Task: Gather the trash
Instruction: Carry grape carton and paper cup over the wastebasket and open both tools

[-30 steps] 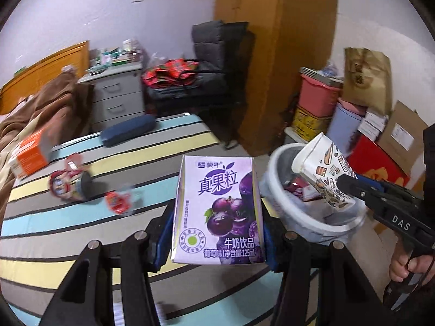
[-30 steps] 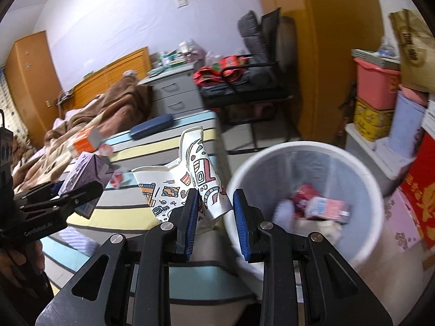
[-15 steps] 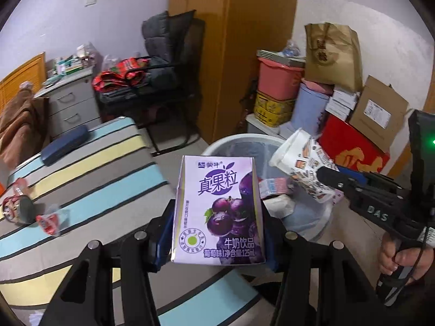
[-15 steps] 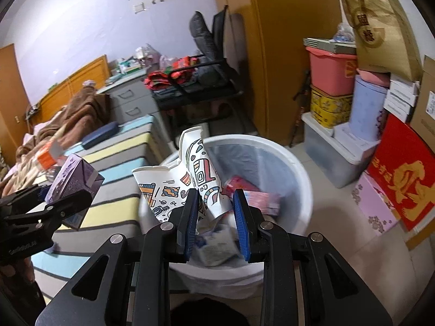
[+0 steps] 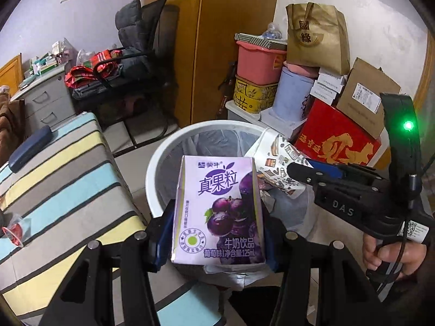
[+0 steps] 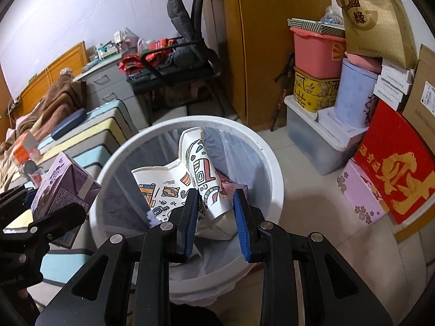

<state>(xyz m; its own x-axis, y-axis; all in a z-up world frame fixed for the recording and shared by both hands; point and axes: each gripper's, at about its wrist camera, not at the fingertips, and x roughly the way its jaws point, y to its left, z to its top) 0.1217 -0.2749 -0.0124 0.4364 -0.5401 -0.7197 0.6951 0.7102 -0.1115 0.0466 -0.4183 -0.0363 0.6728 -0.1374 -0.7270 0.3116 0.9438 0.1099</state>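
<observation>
Presently both tools grip trash: left tool (image 5: 217,233) the grape milk carton (image 5: 218,212), right tool (image 6: 214,217) the crumpled paper cup (image 6: 190,182); release only once centred within the bin rim (image 6: 272,168).

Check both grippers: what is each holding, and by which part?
The left gripper clamps the purple milk carton by its lower side faces. The right gripper pinches the crumpled paper cup near its base.

- Purple grape-milk carton (image 5: 219,212): upright, over near rim of bin.
- Crushed patterned white paper cup (image 6: 187,187): tilted above bin.
- Round white lined bin (image 6: 272,160): holds wrappers.
</observation>
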